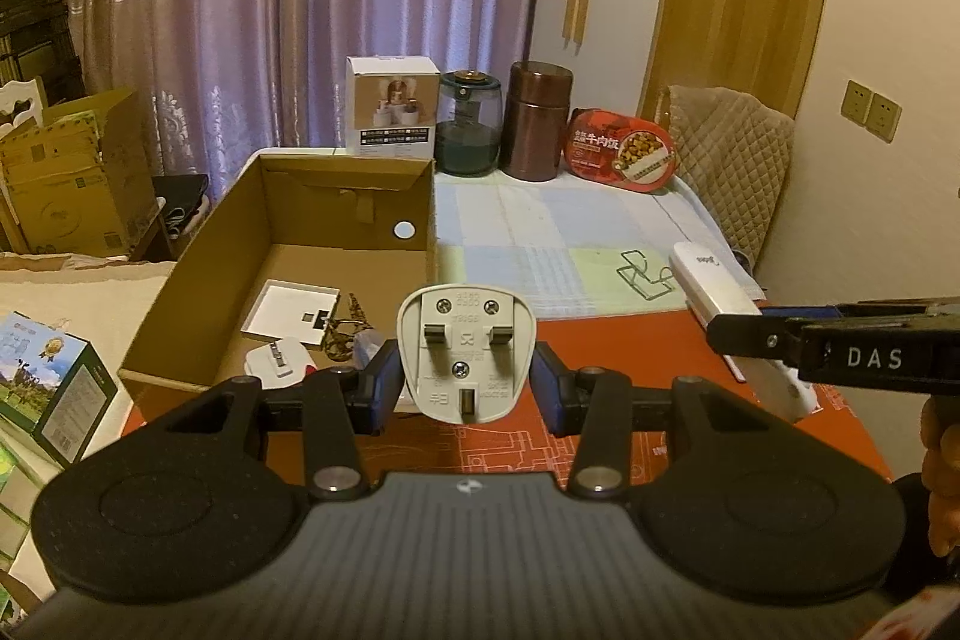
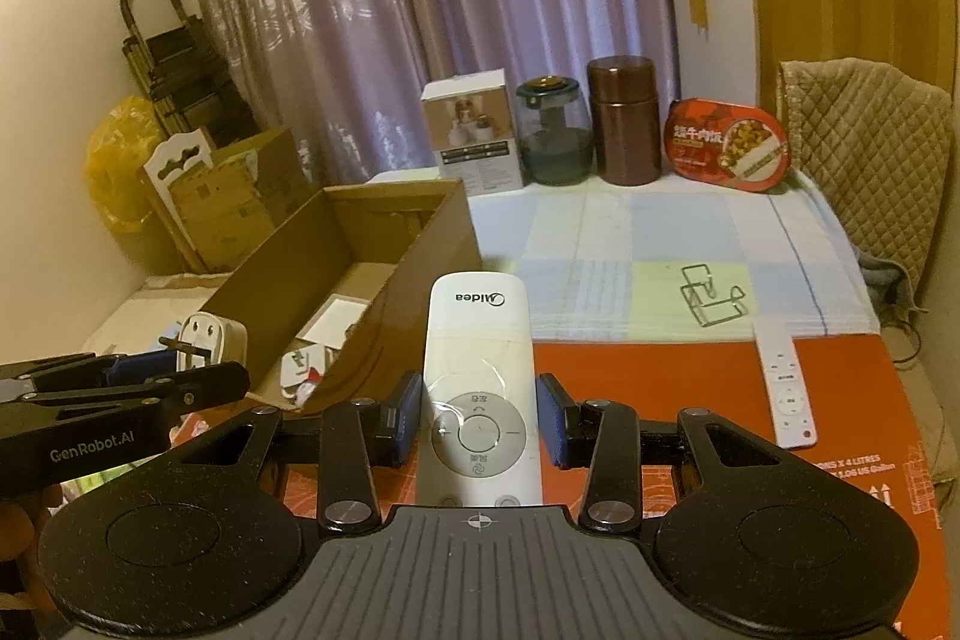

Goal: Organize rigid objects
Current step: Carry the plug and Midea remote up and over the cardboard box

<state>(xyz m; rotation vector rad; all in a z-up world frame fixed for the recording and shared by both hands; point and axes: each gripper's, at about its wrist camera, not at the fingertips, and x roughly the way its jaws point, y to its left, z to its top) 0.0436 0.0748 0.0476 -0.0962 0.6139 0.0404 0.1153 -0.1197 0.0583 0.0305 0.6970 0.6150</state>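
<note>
Wire stand, slim remote beside cardboard box.

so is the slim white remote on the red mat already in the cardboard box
No, the slim white remote lies flat on the red mat, well right of the cardboard box, and neither gripper touches it.
</note>
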